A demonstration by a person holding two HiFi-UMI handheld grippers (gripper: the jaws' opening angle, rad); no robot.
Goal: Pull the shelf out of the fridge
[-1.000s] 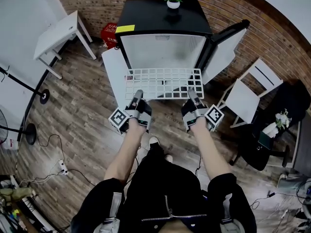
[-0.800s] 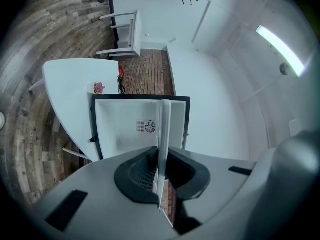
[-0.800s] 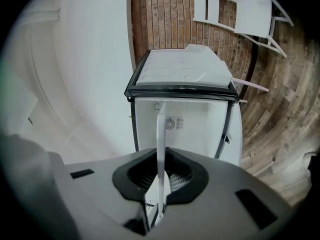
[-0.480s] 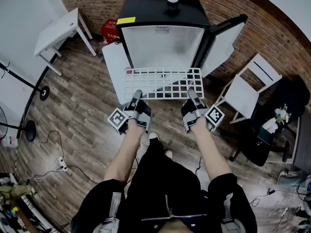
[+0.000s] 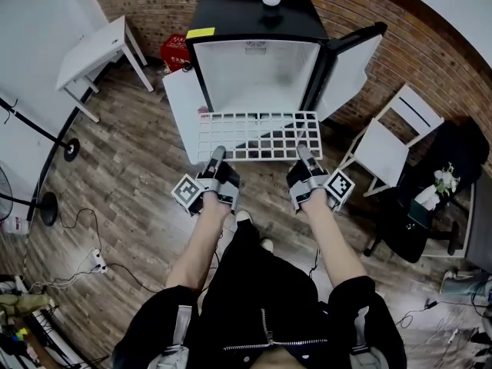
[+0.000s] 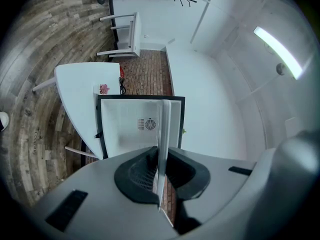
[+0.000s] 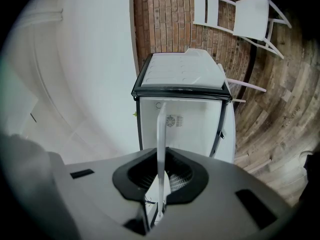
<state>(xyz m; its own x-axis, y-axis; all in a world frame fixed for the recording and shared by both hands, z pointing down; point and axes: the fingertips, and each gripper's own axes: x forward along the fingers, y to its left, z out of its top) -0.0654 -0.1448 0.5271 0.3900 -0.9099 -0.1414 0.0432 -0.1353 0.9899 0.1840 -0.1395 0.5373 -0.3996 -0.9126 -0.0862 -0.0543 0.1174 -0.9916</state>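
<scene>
Wood-plank floor (image 5: 131, 191) lies open on both sides as the left gripper (image 5: 218, 154) and right gripper (image 5: 303, 151) clamp the near edge of the white wire shelf (image 5: 257, 135). Its far edge sits at the mouth of the fridge (image 5: 254, 14) at 12 o'clock, slightly farther out than a second ago.

Shelf (image 5: 257, 135) slightly farther out of the fridge (image 5: 257, 60), left tongs (image 5: 218, 152) and right tongs (image 5: 302, 149) likewise farther back.

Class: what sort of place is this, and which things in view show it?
Probably a studio or test room, not a home kitchen: a small fridge stands against a bare brick wall, and a power strip lies on the wooden floor.
</scene>
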